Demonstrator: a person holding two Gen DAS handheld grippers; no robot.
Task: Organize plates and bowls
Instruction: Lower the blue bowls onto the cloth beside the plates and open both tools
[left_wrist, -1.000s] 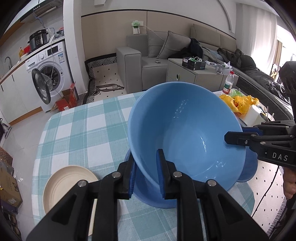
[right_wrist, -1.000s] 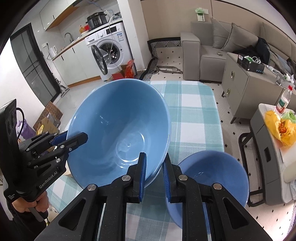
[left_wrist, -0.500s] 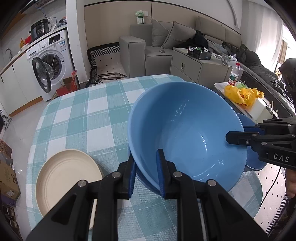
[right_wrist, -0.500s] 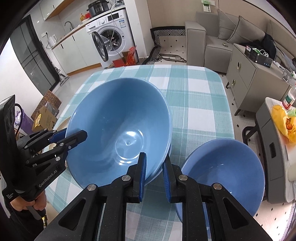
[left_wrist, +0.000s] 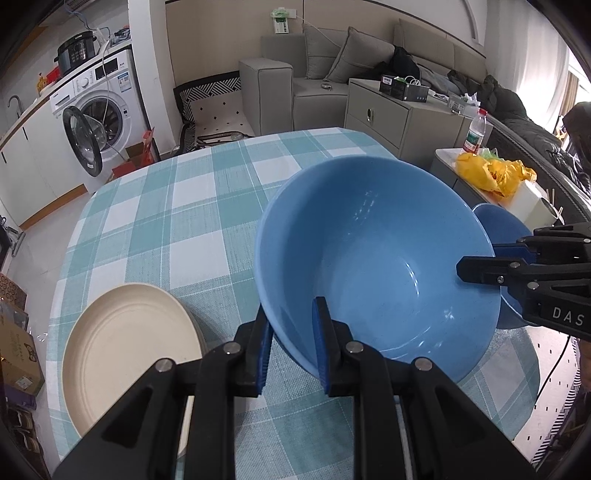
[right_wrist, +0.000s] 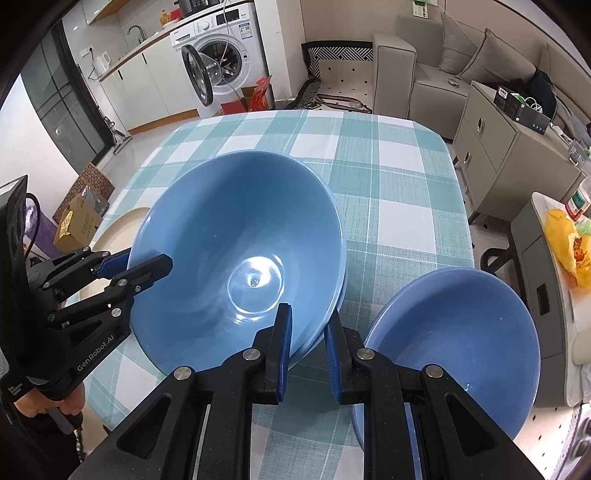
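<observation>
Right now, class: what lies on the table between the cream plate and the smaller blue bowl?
The large blue bowl, gripped at opposite rims by the left gripper and right gripper, sits between the cream plate and the smaller blue bowl. The right wrist view shows it best.

Table w/ checked cloth, cream plate, small blue bowl on it

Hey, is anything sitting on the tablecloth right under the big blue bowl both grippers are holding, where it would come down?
Nothing visible. The large blue bowl hangs over bare checked tablecloth. The cream plate lies off to its left and the smaller blue bowl off to its right. The spot directly beneath is hidden.
</observation>
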